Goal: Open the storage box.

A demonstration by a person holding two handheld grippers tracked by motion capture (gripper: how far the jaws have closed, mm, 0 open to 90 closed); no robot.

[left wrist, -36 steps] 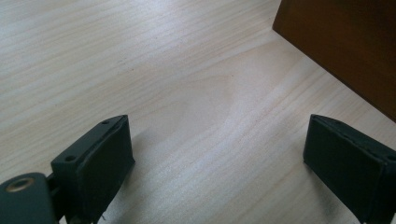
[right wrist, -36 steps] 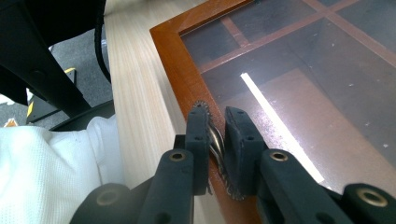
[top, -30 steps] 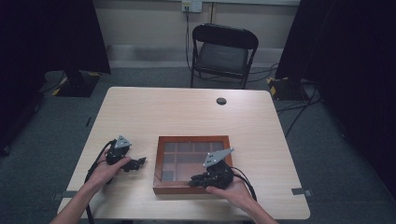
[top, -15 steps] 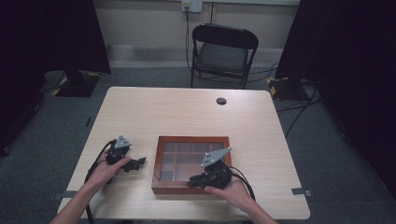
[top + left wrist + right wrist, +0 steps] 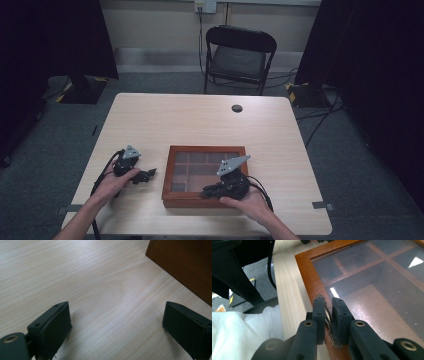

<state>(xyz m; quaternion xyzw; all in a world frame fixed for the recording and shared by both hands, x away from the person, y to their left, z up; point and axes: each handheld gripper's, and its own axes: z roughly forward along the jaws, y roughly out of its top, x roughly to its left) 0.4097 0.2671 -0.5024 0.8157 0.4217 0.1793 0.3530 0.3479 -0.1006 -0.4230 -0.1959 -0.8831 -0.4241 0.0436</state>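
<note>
I hold my right gripper (image 5: 327,312) over the near edge of the shallow brown wooden box with a glass lid (image 5: 172,172), which sits on the near middle of the pale wood-grain table (image 5: 200,120); seen from above, this gripper (image 5: 210,191) points left along the box's near rail. In the right gripper view its jaws are pressed together on a small round metal latch with a toothed rim (image 5: 327,315) fixed to the reddish frame of the box (image 5: 308,272), and dark wooden dividers show through the glass. My left gripper (image 5: 148,174) rests low on the table just left of the box, pointing right toward it, apart from its side. In the left gripper view its jaws stand wide apart over bare table (image 5: 87,285), with the brown box wall (image 5: 185,267) at the far right. A black folding chair (image 5: 239,52) stands beyond the far edge.
</note>
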